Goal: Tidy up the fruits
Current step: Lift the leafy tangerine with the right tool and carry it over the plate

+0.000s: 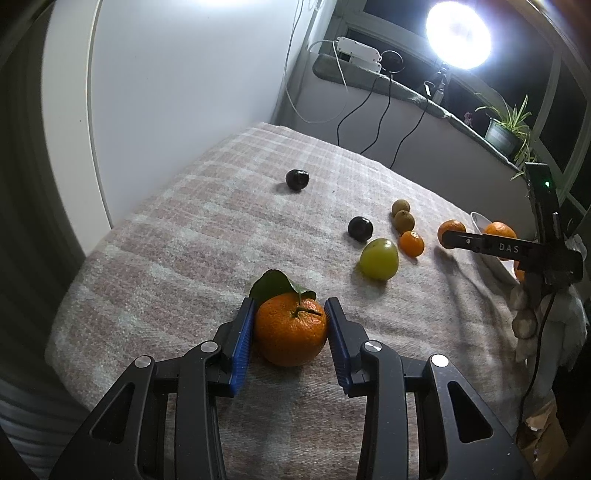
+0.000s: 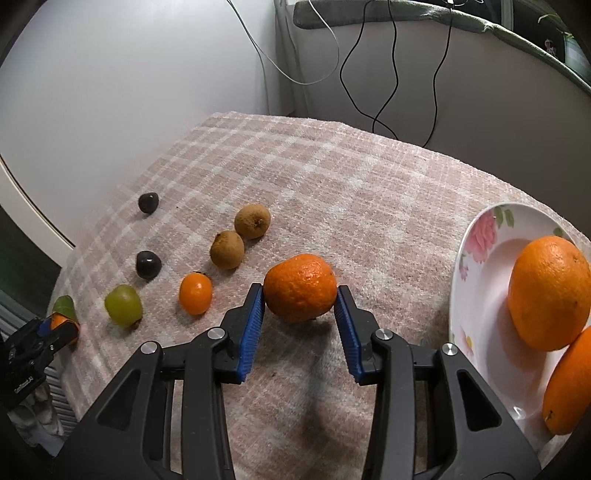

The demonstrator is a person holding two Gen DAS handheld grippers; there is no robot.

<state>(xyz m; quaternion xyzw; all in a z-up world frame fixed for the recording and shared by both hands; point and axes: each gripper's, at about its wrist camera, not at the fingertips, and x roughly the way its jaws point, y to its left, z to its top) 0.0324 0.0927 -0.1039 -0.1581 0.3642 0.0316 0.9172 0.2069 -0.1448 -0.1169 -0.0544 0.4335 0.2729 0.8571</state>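
A big orange with a green leaf [image 1: 290, 332] rests on the checked cloth [image 1: 207, 229], and the blue pads of my left gripper [image 1: 290, 302] press on both its sides. A bumpy mandarin [image 2: 300, 288] hangs just above the cloth with its shadow beneath, and my right gripper [image 2: 300, 287] is shut on it. To its right stands a flowered plate [image 2: 476, 236] holding two oranges [image 2: 548, 291]. In the left wrist view the right gripper's finger [image 1: 461, 242] crosses that mandarin [image 1: 451, 227] beside the plate [image 1: 478, 219].
Loose on the cloth lie two dark plums [image 2: 148, 202] [image 2: 148, 264], two brown kiwis [image 2: 252, 220] [image 2: 227, 249], a small smooth orange [image 2: 195, 292] and a green fruit [image 2: 123, 304]. Cables hang down the wall behind. A bright lamp [image 1: 458, 35] and a potted plant [image 1: 504, 129] stand on the sill.
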